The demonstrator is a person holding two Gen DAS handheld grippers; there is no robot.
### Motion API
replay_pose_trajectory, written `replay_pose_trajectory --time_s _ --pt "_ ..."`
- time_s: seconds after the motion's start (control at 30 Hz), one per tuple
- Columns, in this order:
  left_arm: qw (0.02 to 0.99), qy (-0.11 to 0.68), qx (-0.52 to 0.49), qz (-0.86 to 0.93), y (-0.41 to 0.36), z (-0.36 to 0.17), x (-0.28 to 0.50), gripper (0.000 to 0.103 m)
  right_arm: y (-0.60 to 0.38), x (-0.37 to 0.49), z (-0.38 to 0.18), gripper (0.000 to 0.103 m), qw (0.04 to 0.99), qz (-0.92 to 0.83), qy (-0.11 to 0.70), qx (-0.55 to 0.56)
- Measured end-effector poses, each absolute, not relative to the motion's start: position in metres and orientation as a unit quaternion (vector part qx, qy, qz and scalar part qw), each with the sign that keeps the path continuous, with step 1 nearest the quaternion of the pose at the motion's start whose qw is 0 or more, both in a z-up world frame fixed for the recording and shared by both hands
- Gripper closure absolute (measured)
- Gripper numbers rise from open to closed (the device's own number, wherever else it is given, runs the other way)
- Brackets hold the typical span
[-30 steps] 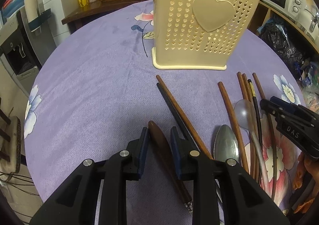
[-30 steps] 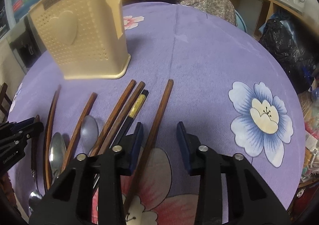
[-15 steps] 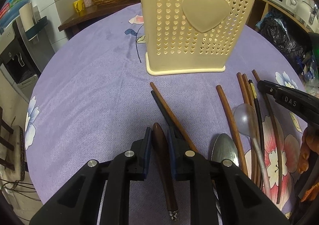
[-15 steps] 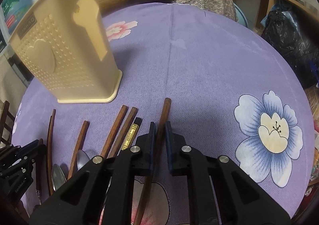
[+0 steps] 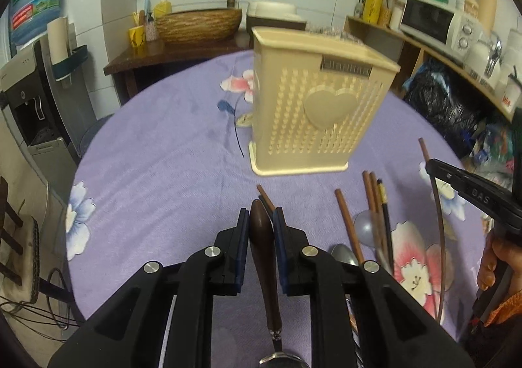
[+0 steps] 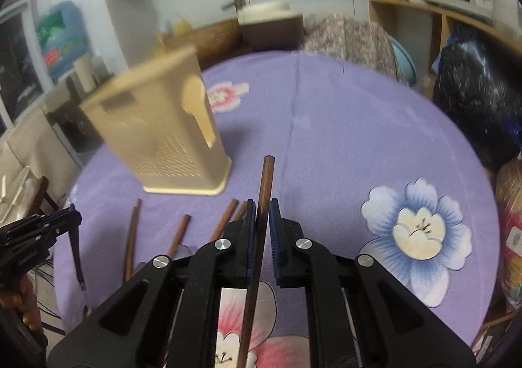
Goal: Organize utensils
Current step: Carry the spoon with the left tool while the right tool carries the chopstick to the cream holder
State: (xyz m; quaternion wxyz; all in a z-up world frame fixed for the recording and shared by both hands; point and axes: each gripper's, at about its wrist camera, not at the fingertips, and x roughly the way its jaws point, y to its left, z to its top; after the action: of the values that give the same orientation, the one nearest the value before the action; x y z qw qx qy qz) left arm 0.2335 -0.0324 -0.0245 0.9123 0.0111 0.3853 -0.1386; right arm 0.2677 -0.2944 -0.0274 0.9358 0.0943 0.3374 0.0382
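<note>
Left gripper (image 5: 261, 221) clamped on wooden-handled spoon (image 5: 265, 257); right gripper (image 6: 260, 214) clamped on brown chopstick (image 6: 262, 205). Nearer than cream utensil holder (image 5: 313, 120): loose chopsticks (image 5: 372, 201), spoons (image 5: 363, 226), on purple floral tablecloth (image 5: 169, 172).

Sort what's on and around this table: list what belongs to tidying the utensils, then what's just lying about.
Belongs to the job:
- cream perforated plastic utensil holder
- dark wooden-handled spoon in left gripper
- brown wooden chopstick in right gripper
- loose chopsticks, metal spoons

Lying about:
- white microwave
- woven basket
- black bag
</note>
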Motion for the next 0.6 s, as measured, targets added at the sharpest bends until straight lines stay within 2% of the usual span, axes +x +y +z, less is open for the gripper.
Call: replay_pose_trajectory --time_s 0.3,0.6 --pt "0.928 0.336 0.003 -0.160 -0.014 0.013 0.212 0.087 -0.305 0.212 0.033 0.095 0.959 0.076 0.255 0.098" --pt "0.938 0.311 -0.004 -0.155 -0.003 0.026 0.201 0.087 -0.306 0.204 0.045 0.095 0.960 0.093 0.242 0.104"
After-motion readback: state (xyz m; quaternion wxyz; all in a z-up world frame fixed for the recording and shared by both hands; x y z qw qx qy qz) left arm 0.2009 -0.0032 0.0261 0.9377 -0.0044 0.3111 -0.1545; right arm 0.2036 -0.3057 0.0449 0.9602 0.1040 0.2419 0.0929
